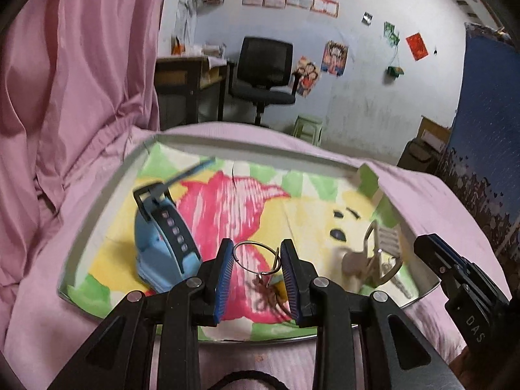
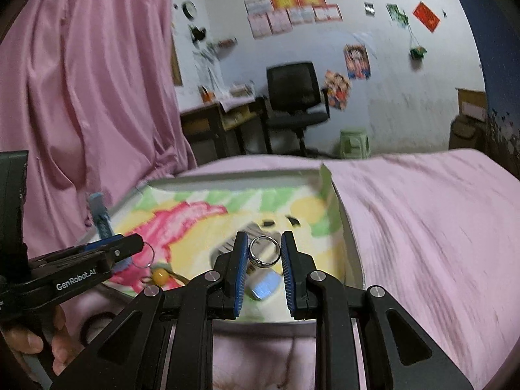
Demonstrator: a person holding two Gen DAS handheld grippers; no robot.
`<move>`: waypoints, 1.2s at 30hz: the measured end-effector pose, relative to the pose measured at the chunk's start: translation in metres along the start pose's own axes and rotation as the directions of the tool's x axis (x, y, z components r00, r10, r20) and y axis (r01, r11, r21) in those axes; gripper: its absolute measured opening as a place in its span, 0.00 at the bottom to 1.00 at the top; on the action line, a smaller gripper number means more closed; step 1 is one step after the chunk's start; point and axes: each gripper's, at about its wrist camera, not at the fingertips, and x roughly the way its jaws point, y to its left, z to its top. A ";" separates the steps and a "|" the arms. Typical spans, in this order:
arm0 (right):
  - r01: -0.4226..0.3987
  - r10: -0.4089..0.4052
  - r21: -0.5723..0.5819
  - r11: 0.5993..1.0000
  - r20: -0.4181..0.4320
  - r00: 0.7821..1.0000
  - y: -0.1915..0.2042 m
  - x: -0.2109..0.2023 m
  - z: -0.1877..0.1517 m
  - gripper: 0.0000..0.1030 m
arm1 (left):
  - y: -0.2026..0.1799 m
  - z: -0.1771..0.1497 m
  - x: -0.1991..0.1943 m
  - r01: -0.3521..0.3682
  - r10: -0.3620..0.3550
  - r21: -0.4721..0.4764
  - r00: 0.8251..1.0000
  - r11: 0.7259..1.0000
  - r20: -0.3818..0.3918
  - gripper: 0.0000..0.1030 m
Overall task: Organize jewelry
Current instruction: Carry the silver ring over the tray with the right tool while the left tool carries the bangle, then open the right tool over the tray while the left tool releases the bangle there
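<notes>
A shallow tray (image 1: pixel 107 195) with a colourful cartoon lining lies on a pink bedcover. My left gripper (image 1: pixel 256 260) is shut on a thin wire key ring (image 1: pixel 242 248), held above the tray; a yellow bead charm (image 2: pixel 159 276) on a reddish cord hangs from it. My right gripper (image 2: pixel 263 255) is shut on a silver ring (image 2: pixel 265 255) over the tray's near right part. A blue watch (image 1: pixel 162 234) lies in the tray's left half. In the left wrist view the right gripper (image 1: pixel 422 247) shows at the tray's right edge.
A beige hair clip (image 1: pixel 357 260) and a white comb-like clip (image 1: pixel 388 237) lie at the tray's right side. A pale blue object (image 2: pixel 265 286) sits under my right gripper. Pink curtain (image 1: pixel 65 81) hangs on the left. An office chair (image 1: pixel 263 71) and desk stand beyond the bed.
</notes>
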 end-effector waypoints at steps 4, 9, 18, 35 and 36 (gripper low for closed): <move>0.029 -0.029 -0.001 1.000 -0.072 0.997 -0.003 0.011 -0.008 0.18 | -0.002 -0.005 0.008 0.002 -0.001 0.013 0.999 1.000 -0.040 0.27; 0.042 -0.042 -0.004 0.999 -0.141 0.989 -0.006 0.024 -0.015 0.18 | -0.004 -0.006 0.017 -0.007 0.009 0.024 0.996 1.000 -0.094 0.27; 0.047 -0.048 -0.012 0.999 -0.176 0.983 -0.004 0.026 -0.018 0.19 | -0.007 -0.005 0.020 -0.004 0.009 0.038 0.993 0.999 -0.118 0.28; 0.039 -0.039 0.000 0.999 0.094 0.995 0.002 -0.045 0.000 0.77 | 0.013 0.002 -0.054 0.035 -0.031 -0.035 0.993 0.999 0.115 0.79; 0.037 -0.036 -0.005 0.999 0.112 0.993 0.004 -0.051 0.001 0.80 | 0.014 0.002 -0.061 0.034 -0.030 -0.030 0.991 0.999 0.132 0.81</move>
